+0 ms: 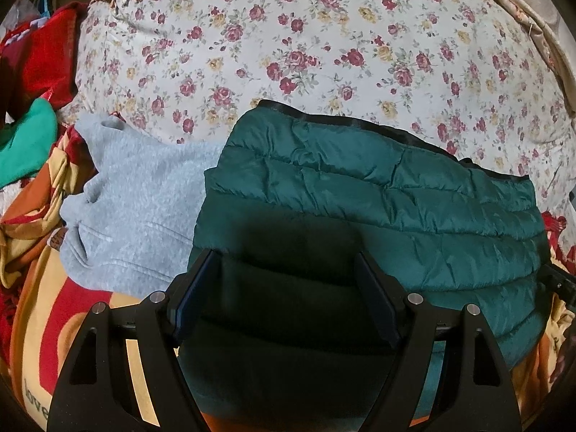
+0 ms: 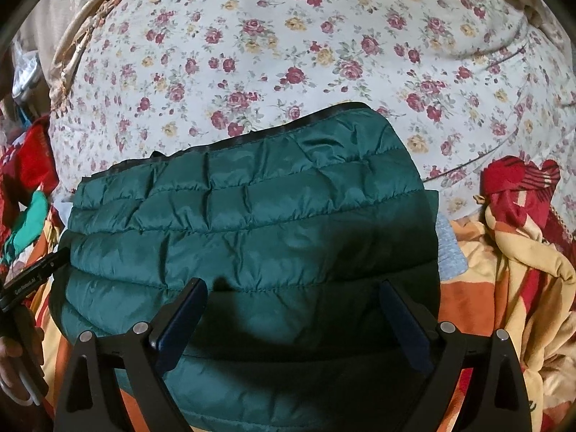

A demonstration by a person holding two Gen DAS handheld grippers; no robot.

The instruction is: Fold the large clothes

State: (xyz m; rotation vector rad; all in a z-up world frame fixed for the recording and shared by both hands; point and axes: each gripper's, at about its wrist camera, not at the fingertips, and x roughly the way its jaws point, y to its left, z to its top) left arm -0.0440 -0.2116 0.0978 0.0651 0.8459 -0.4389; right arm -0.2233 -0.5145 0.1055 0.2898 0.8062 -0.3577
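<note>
A dark green quilted puffer jacket (image 1: 360,187) lies folded into a compact block on the bed, black trim along its far edge. It also shows in the right wrist view (image 2: 252,216). My left gripper (image 1: 286,255) is open, its jaws spread over the jacket's near left part, holding nothing. My right gripper (image 2: 293,284) is open, its jaws spread over the jacket's near right part, holding nothing. The left gripper's body shows at the left edge of the right wrist view (image 2: 32,280).
A floral bedsheet (image 1: 288,36) covers the bed beyond the jacket. A grey sweatshirt (image 1: 136,208) lies left of the jacket. A red, orange and yellow blanket (image 2: 511,288) lies underneath and right. Red and green clothes (image 1: 36,90) are piled at far left.
</note>
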